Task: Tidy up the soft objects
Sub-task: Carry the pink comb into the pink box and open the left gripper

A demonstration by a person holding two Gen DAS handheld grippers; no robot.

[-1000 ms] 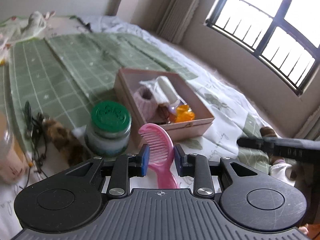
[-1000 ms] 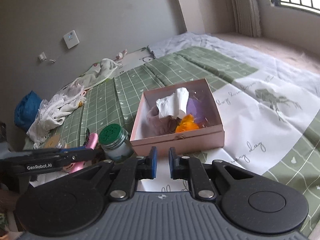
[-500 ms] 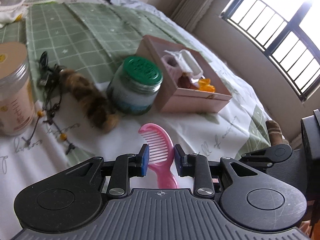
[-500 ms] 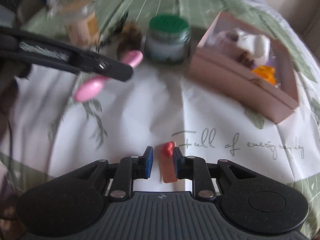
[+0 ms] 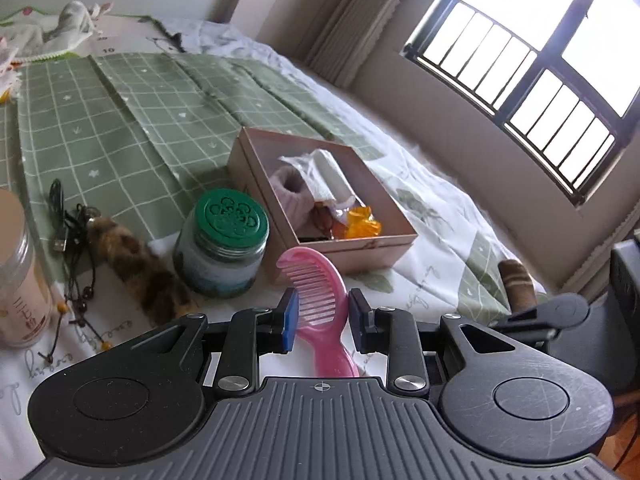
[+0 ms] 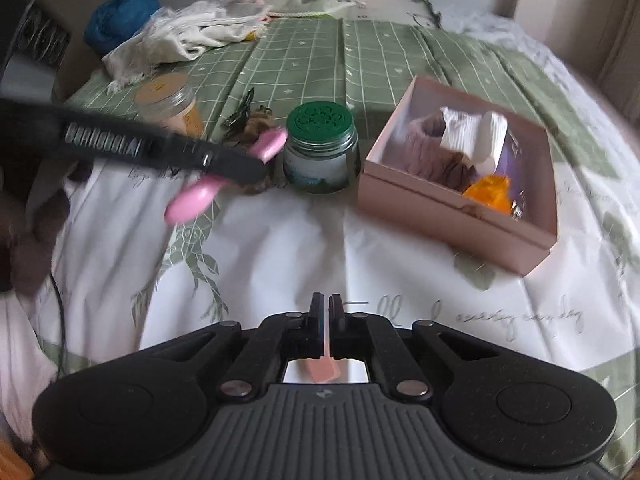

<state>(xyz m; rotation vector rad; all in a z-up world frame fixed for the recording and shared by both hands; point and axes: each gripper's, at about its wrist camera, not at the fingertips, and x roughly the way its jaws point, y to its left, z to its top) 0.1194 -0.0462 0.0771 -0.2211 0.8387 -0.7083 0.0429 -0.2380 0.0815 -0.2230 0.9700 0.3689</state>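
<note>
Left gripper (image 5: 321, 316): fingers part-open around a pink comb (image 5: 316, 288), the blue pads pressing its sides; comb teeth face left and its tip points toward the box.
Left gripper, seen from the right wrist (image 6: 244, 166): a blurred dark bar crossing from the left edge, with the comb (image 6: 224, 172) sticking out on both sides of it, above the white part of the bedspread.
Beige-lidded jar (image 5: 18, 276): far left, upright, near a tangle of dark cord (image 5: 68, 236).
Brown furry item (image 5: 136, 268): lying on the bedspread, between the cord and the green-lidded jar.
Green-lidded jar (image 6: 320, 148): upright, just left of the box.
Pink box (image 6: 440, 216): open, right of the jar; inside lie a mauve knitted piece (image 6: 424, 140), a white folded cloth (image 6: 476, 132) and something orange (image 6: 488, 190) at the near corner.
Right gripper (image 6: 325, 326): fingers nearly together, clamped on a thin salmon-pink strip (image 6: 320, 370) that shows behind the pads; what it is cannot be told.
Only in the left view: barred window (image 5: 540, 60) at right, and a brown striped soft item (image 5: 518, 284) near the bed's right edge.
Only in the right view: white cloths (image 6: 180, 36) and a blue bundle (image 6: 120, 16) piled at the far left of the green checked cover (image 6: 320, 60).
</note>
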